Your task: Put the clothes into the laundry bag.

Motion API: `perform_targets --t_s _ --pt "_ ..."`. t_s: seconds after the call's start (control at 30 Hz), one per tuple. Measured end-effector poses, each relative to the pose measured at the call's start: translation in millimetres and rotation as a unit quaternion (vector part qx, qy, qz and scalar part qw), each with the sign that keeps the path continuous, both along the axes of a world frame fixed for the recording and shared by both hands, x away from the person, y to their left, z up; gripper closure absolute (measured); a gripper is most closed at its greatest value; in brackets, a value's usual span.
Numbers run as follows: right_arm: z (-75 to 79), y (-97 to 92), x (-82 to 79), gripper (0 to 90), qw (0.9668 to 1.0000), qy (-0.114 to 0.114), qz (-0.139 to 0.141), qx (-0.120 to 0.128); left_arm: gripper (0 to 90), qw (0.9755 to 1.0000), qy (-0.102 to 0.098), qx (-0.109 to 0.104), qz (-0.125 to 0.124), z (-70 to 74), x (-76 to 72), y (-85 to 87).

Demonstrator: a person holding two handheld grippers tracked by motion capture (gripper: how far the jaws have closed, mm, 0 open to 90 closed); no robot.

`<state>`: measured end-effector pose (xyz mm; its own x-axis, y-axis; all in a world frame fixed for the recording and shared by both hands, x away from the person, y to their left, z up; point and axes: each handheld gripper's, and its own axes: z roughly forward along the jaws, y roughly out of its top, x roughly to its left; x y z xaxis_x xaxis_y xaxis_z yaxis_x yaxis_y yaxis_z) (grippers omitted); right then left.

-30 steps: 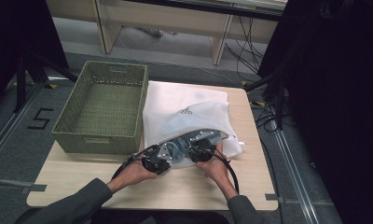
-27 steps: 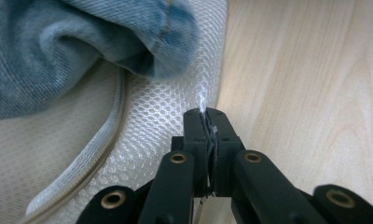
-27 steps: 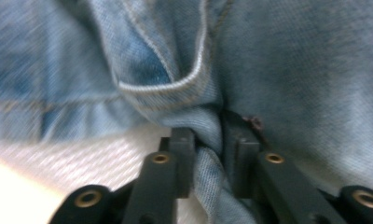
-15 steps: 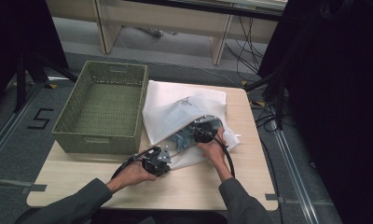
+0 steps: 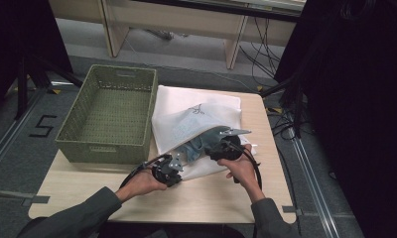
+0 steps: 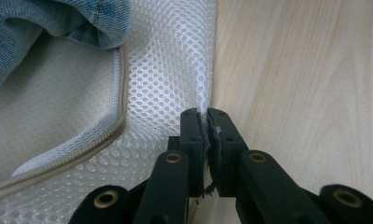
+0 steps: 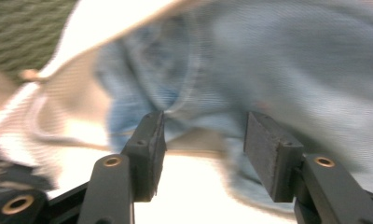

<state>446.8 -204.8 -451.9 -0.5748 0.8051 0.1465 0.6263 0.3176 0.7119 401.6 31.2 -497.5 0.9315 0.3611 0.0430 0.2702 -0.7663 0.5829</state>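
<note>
Both grippers worked at the near edge of the table [image 5: 266, 198], beside the green basket [image 5: 107, 119]. On the table lay the white mesh bag [image 5: 196, 111], with the denim [image 5: 199, 145] half inside its open mouth. Left gripper [image 6: 206, 116] was clamped tight on the bag's edge, pinning it to the wood. Right gripper [image 7: 201, 135] had just been opening; its jaws stood apart in front of the denim, pressing on nothing. Judged from here, the loose denim could slide back out of the mouth, since nothing held it. The thin mesh might also slip from the pinch if the right gripper pushed hard.
</note>
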Motion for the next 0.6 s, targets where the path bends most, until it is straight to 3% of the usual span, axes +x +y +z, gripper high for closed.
perform_targets --t_s 0.07,0.1,0.13,0.17,0.2,0.27,0.33,0.4,0.43,0.47,0.5,0.53,0.6 --pt "-5.0 12.2 -4.0 47.1 0.9999 -0.010 0.009 0.003 83.8 1.0000 -0.004 -0.003 0.000 -0.2 -0.5 -0.4" --pt "-4.8 16.7 -4.8 46.4 0.9995 -0.004 0.030 -0.005 83.8 1.0000 -0.002 -0.005 0.002 -0.7 -0.8 -0.3" --pt "-6.9 24.8 -6.8 46.1 0.9997 0.003 0.021 0.010 83.8 1.0000 -0.004 -0.003 0.000 -0.3 -0.3 0.4" --pt "-9.5 29.7 -5.9 46.0 0.9994 -0.004 0.032 0.008 83.8 1.0000 -0.005 -0.005 -0.001 -0.5 -0.1 0.6" --pt "-9.5 34.6 -7.0 46.0 0.9991 0.018 0.038 -0.003 83.8 1.0000 -0.005 -0.006 0.000 -0.7 -0.2 0.8" --pt "-18.6 47.7 -5.5 46.6 0.9985 0.007 0.054 -0.011 83.8 0.9999 -0.009 -0.009 0.000 -1.4 -1.2 1.2" --pt "-26.9 59.5 -4.1 56.5 0.9973 0.003 0.056 -0.047 83.8 0.9998 -0.004 -0.018 0.011 -2.6 -3.2 0.6" --pt "-35.0 67.5 1.6 69.1 0.9964 -0.009 0.043 -0.072 84.4 0.9999 -0.013 -0.011 0.003 -2.2 -3.6 1.5" --pt "-35.3 67.7 5.9 73.3 0.9947 0.000 0.046 -0.092 84.9 0.9998 -0.015 -0.014 0.002 -2.8 -4.2 1.2" --pt "-39.3 68.7 11.5 76.0 0.9937 -0.013 0.039 -0.104 85.6 0.9998 -0.017 -0.012 0.000 -2.6 -4.8 1.4" --pt "-42.4 67.3 18.3 78.2 0.9944 -0.015 0.031 -0.100 86.3 0.9998 -0.015 -0.011 0.000 -2.5 -5.2 1.7" --pt "-42.1 64.2 22.9 79.2 0.9930 -0.020 0.038 -0.110 86.9 0.9999 -0.011 -0.007 -0.005 -1.5 -4.9 2.6" --pt "-42.0 61.7 31.7 79.8 0.9925 -0.029 0.032 -0.114 87.6 0.9998 -0.018 -0.004 -0.012 -1.1 -5.4 4.0"
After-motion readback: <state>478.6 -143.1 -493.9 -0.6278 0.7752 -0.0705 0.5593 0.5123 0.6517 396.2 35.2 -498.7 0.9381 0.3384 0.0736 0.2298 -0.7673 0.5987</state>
